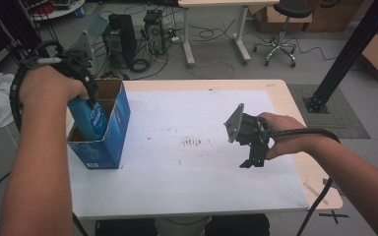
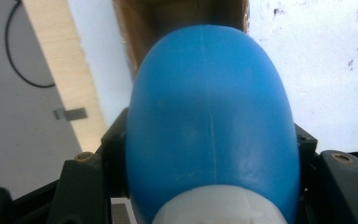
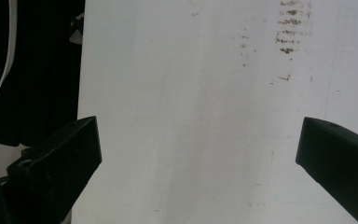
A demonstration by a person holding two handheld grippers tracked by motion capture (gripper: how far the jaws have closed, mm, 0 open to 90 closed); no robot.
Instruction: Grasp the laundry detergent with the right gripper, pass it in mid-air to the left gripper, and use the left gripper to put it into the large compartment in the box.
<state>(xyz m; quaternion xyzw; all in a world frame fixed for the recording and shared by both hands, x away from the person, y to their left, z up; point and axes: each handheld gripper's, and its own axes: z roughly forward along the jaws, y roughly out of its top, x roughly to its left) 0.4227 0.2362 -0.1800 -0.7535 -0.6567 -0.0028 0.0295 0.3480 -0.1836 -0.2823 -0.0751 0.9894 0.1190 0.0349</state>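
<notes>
— Blue bottle (image 2: pixel 212 121) fills the left tool's (image 1: pixel 89 96) jaws, pinched at its sides, white cap nearest the lens.

— And where's it going?

— Straight down along its long axis; the open blue box (image 1: pixel 109 129) at the desk's (image 1: pixel 187 177) left edge sits right beneath. Right tool (image 1: pixel 254 158) hovers spread, well apart.

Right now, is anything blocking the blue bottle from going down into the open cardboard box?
Nothing visible does. The left tongs are shut on the blue bottle, which already sits partly inside the open top of the blue cardboard box. Its flaps stand open. The right tongs hover open over the white mat, well clear.
</notes>
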